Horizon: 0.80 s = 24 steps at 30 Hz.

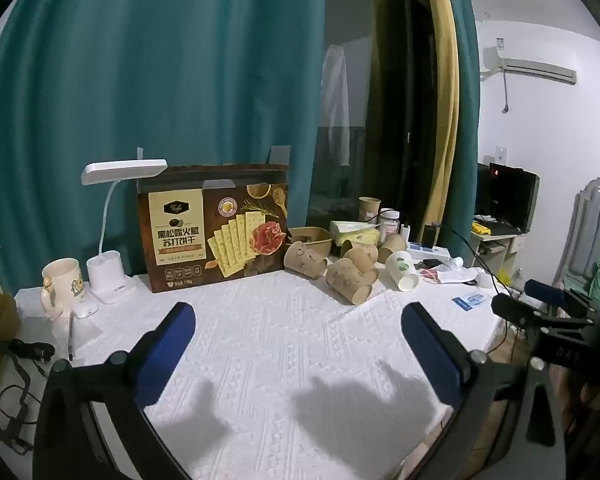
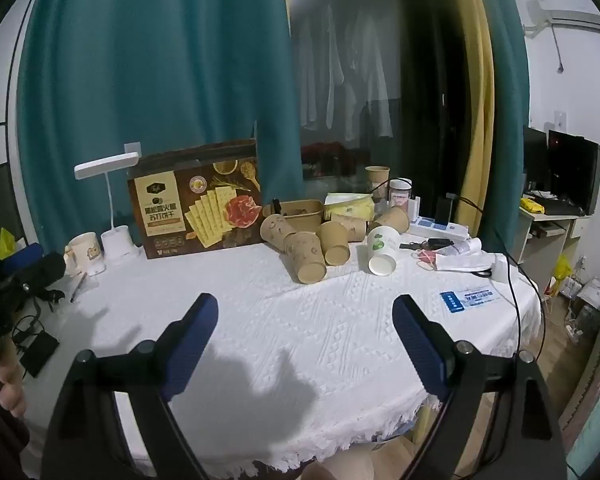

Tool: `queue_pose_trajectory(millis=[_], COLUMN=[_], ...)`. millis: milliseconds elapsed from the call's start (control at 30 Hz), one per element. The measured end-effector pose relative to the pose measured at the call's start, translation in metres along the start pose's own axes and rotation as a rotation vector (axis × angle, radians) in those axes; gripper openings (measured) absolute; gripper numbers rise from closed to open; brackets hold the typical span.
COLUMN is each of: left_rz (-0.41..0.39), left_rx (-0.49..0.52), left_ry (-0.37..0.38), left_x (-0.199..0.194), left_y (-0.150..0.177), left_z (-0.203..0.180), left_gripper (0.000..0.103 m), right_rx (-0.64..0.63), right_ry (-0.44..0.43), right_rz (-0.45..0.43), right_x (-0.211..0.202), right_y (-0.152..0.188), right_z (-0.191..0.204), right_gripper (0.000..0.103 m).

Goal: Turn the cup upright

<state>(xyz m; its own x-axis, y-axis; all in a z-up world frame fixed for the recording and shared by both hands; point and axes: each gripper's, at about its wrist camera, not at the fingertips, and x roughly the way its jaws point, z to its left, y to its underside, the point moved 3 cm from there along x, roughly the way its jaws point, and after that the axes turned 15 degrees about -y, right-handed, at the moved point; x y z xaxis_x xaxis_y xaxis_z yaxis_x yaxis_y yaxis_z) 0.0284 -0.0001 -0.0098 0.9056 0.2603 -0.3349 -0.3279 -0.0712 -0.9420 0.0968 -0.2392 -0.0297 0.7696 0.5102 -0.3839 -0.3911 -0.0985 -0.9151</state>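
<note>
Both tools, left (image 1: pixel 298 320) and right (image 2: pixel 304 312), hover side by side over the bench (image 2: pixel 260 300), tilted slightly down, jaws spread and empty, well short of the tipped cups (image 2: pixel 306 258).

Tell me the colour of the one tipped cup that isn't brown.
White cup with a green print; clearest in the right wrist view.

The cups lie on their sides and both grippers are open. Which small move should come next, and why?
Probably bring the right gripper forward toward the white cup. It lies on its side, mouth toward the camera, slightly apart from the brown cups, so the jaws could close on it without knocking the others. Both grippers hang well short of the cups and hold nothing; the left gripper can wait.
</note>
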Motion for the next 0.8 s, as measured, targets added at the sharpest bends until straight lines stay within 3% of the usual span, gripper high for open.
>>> queue_pose_trajectory(millis=[800], left_rz=[0.003], left_rx=[-0.004], left_ry=[0.000], left_x=[-0.0004], left_y=[0.0002], left_z=[0.0000], left_gripper=[0.103], right_rx=[-0.006], right_ry=[0.005], right_rz=[-0.006], right_x=[-0.0044], right_y=[-0.0054], right_z=[-0.0001], right_gripper=[0.087])
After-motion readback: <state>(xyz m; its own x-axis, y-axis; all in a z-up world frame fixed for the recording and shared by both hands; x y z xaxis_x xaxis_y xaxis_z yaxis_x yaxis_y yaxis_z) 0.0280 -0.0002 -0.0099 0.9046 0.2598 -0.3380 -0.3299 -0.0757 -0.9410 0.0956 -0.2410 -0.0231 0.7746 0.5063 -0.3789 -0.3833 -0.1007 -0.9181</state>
